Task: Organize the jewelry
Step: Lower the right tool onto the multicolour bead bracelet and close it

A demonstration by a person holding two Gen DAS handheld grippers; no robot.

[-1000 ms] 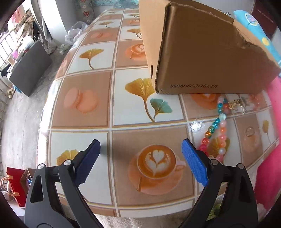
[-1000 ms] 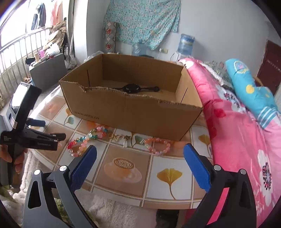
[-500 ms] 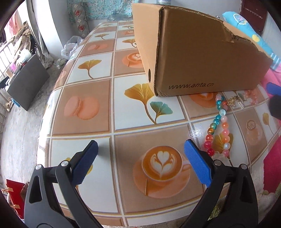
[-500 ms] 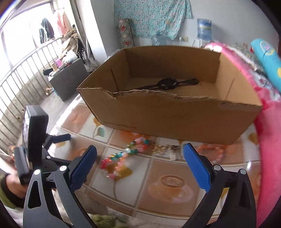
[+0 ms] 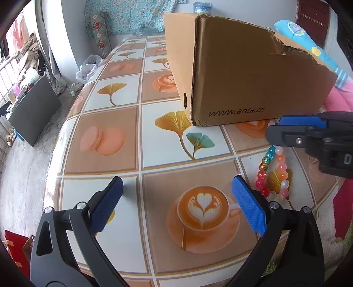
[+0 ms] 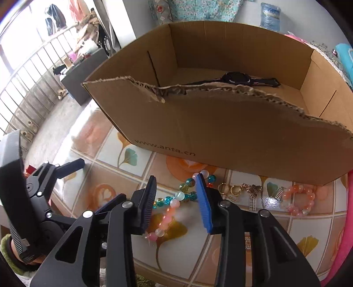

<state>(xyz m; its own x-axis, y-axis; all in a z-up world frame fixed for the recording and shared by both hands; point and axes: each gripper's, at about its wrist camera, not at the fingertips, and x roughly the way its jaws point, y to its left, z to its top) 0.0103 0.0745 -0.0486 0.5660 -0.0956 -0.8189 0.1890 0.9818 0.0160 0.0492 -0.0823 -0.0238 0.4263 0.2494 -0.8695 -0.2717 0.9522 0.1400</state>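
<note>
A multicoloured bead bracelet (image 6: 169,212) (image 5: 281,170) lies on the patterned table (image 5: 154,136) in front of an open cardboard box (image 6: 220,132) (image 5: 253,77). My right gripper (image 6: 176,183) (image 5: 278,129) straddles the bracelet's far end. Its jaws are closing with beads between them, and the pads do not visibly press the beads. A black watch (image 6: 236,78) rests inside the box. Gold rings and a chain (image 6: 233,189) and a peach bead bracelet (image 6: 297,198) sit to the right. My left gripper (image 5: 177,183) stands open and empty over a coffee-cup print.
Pink bedding (image 5: 339,97) borders the table on the right. The table's rounded edge drops to the floor on the left, where a dark cabinet (image 5: 33,110) stands. A water bottle (image 6: 269,17) is behind the box. A sleeved hand (image 6: 8,247) holds the left gripper.
My right gripper has come down and leftward onto the multicoloured bracelet, and its jaws have narrowed around it. It now shows at the right of the left wrist view. The left gripper barely shifted.
</note>
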